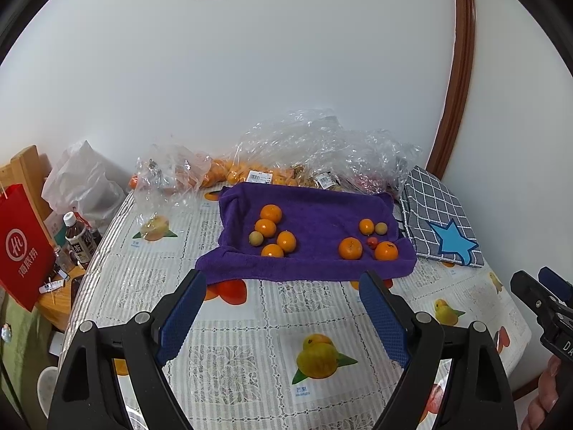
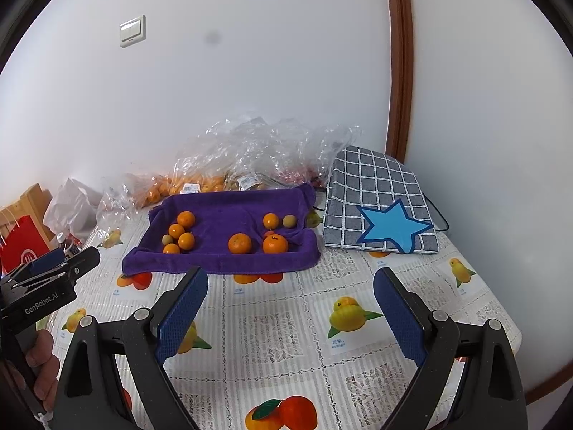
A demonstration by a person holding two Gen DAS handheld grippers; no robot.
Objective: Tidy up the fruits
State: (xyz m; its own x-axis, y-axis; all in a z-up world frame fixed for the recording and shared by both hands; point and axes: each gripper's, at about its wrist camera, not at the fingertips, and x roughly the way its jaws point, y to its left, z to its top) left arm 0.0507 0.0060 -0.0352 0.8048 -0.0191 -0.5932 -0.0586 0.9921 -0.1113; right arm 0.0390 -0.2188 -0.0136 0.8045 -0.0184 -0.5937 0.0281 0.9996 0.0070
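A purple towel point(image 1: 315, 215) point(image 2: 229, 211) lies on the table with fruit in two groups. The left group point(image 1: 272, 231) point(image 2: 179, 233) has several oranges and one pale green fruit. The right group point(image 1: 370, 240) point(image 2: 268, 234) has three oranges, a pale green fruit point(image 1: 380, 228) point(image 2: 289, 221) and a small red fruit point(image 1: 372, 242). My left gripper point(image 1: 283, 279) is open and empty, in front of the towel's near edge. My right gripper point(image 2: 290, 276) is open and empty, also in front of the towel. Each gripper shows at the edge of the other's view.
Clear plastic bags of fruit point(image 1: 286, 154) point(image 2: 250, 154) lie behind the towel by the wall. A grey checked cloth with a blue star point(image 1: 440, 222) point(image 2: 376, 208) lies to the right. Bottles point(image 1: 77, 236) and a red bag point(image 1: 21, 247) stand off the table's left edge.
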